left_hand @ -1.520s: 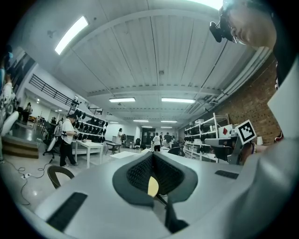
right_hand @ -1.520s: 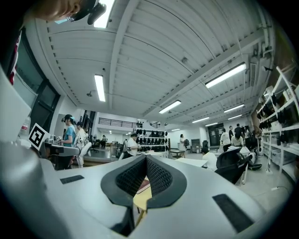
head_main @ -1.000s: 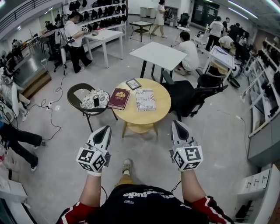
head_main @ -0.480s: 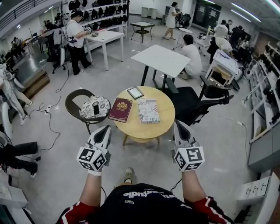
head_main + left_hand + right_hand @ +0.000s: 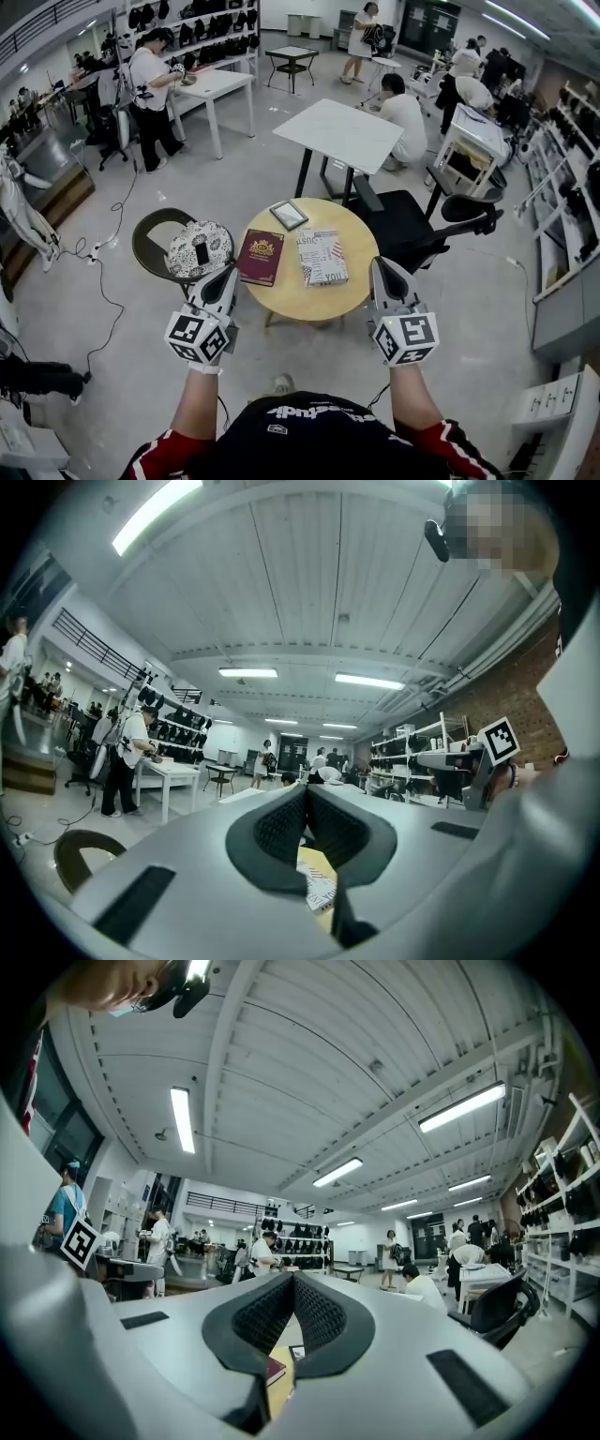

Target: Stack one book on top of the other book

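Round table [image 5: 314,302] on grey floor [image 5: 112,319] bears maroon book [image 5: 260,257], patterned book [image 5: 322,257].

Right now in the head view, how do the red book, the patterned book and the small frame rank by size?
1-2. patterned book, red book: nearly alike, unranked.
3. small frame, clearly smallest.

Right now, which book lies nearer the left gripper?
The dark red book, just ahead of the left gripper; the pale printed book lies to its right.
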Tool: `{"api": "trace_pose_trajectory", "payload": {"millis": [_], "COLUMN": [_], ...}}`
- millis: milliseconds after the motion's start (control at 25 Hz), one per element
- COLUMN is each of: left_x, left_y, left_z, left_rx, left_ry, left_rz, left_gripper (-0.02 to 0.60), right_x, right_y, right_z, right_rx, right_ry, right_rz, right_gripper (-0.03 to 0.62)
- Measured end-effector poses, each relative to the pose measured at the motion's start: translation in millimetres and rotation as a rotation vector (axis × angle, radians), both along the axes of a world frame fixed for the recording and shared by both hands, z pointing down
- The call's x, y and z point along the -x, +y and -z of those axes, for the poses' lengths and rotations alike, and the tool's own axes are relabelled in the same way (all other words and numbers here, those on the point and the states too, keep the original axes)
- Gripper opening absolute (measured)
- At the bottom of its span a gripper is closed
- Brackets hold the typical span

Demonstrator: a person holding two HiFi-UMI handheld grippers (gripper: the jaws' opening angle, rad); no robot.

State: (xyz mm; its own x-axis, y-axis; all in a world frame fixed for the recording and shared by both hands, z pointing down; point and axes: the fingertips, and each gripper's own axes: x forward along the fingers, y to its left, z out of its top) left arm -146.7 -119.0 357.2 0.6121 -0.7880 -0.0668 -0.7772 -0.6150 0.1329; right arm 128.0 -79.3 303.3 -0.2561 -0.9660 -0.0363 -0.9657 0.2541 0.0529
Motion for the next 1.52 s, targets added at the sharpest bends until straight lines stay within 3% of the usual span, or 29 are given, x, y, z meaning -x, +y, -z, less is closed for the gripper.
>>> {"api": "trace_pose_trajectory", "payload": {"millis": [560,1000,1400,1520], "left_x": [36,53,47,46], "left_y": [-94,-119,-133,-136], "left_z": [-15,-35,-37,-34], "left_rx": [0.004,0.042,0.023,0.030], "left_ry": [-0.019,-0.018,-0.005,-0.006], "left_rz": [-0.039,-0.033,-0.032,-0.030], "left_gripper": [0.017,0.017,0.020,0.071], "right_x": [42,63,66,66], "right_y": [-76,-89,-113,-119], "right_z": [-9,-23,-25,-21], "right_rx": [-0.010,0.025,0.001,-0.005], "right_ry": [0.003,0.027,0.022,0.020], "right_rz": [-0.037,-0.041,-0.007,0.004], "right_gripper": [0.026,0.026,0.026,0.026]}}
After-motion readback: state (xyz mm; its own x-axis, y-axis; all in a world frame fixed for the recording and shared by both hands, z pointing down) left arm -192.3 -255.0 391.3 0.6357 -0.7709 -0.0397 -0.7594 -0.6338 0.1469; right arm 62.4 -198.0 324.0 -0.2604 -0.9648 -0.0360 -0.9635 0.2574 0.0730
